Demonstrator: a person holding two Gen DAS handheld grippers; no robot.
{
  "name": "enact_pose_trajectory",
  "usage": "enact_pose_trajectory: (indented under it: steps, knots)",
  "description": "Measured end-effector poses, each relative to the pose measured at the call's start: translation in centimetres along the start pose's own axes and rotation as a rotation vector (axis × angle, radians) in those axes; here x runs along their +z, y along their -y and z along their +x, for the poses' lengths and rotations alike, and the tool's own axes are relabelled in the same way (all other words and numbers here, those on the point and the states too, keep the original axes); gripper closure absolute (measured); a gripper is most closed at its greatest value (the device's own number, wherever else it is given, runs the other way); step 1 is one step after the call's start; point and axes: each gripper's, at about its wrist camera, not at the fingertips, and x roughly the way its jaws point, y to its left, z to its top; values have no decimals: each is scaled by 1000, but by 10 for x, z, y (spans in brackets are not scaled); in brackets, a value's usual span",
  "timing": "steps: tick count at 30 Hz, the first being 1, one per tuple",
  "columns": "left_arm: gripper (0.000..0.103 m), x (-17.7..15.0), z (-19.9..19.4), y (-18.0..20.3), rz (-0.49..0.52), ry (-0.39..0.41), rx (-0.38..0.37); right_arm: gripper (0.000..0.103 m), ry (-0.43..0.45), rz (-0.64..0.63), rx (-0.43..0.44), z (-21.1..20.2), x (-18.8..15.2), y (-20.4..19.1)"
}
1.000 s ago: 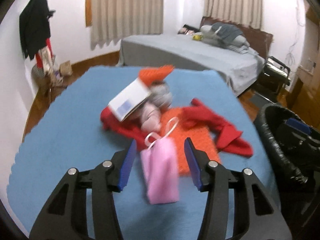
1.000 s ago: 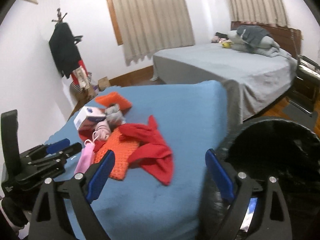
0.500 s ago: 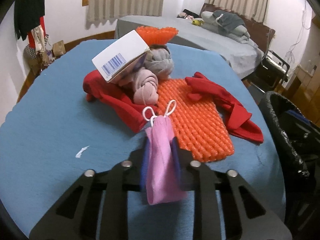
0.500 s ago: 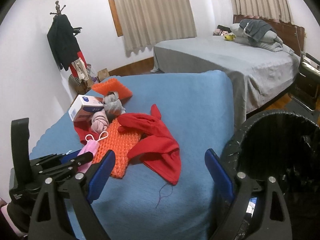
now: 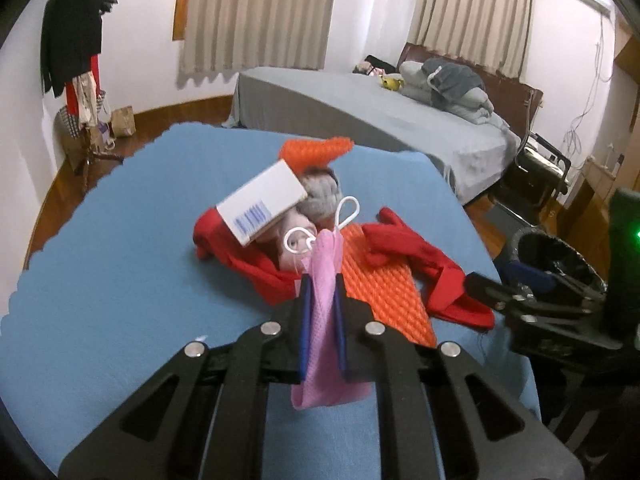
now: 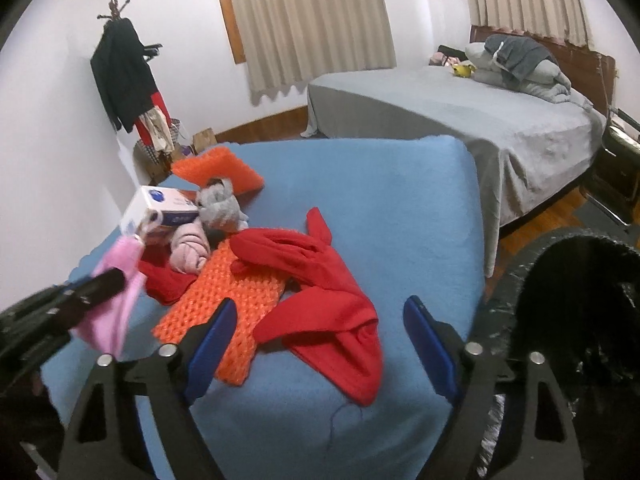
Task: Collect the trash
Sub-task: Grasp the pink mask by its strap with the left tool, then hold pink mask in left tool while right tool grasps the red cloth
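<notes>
Now, as it stands:
Left gripper (image 5: 322, 300): pinched tight on a pink face mask (image 5: 326, 320), blue pads pressing both faces; the mask hangs between them with its white ear loops (image 5: 346, 210) sticking up.
Mask position: lifted just above the blue blanket (image 5: 120, 280), over its near edge, close beside the clutter pile.
Right gripper (image 6: 316, 344): jaws wide apart and just been narrowing, nothing between them; it hovers over the blanket's near edge with the red cloth (image 6: 320, 280) beyond its tips.
Clutter pile: orange bumpy mat (image 6: 236, 312) lying flat under the red cloth; a white carton (image 5: 262, 206) tilted on a pink rolled sock (image 6: 190, 250) and a grey rolled sock (image 6: 220, 204); a second orange mat (image 6: 218, 172) towards the blanket's far left edge.
Trash bin (image 6: 568, 320): black-lined, standing off the blanket's right edge, its mouth open.
Background: grey bed (image 6: 460, 116) beyond the blanket's far edge; coat rack (image 6: 124, 80) at the left wall.
</notes>
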Motion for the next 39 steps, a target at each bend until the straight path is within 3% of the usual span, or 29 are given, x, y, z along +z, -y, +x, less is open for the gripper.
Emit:
enact_pose_trajectory:
  steps: [8,12,13,15,17,28,39]
  knots:
    - [93,1,8,-3,-6,-6,12,33,-72,4,-37,37,0,3]
    - [93,0,9,-3,-9,-9,14,43,-119,17,-36,48,0,8]
    - [93,0,10,-3,-12,-11,14,49,-120,11,-29,48,1,8]
    - [93,-1,10,-2,-13,-14,13,77,-133,1,-5,50,2,7]
    - [93,-1,8,0,-7,-10,10,88,-140,-9,28,47,4,7]
    - [93,11,-13,9,-5,42,-8,92,-24,25,145,-16,21,6]
    - [93,22,-37,41,26,86,-59,92,80,37,165,-70,37,7]
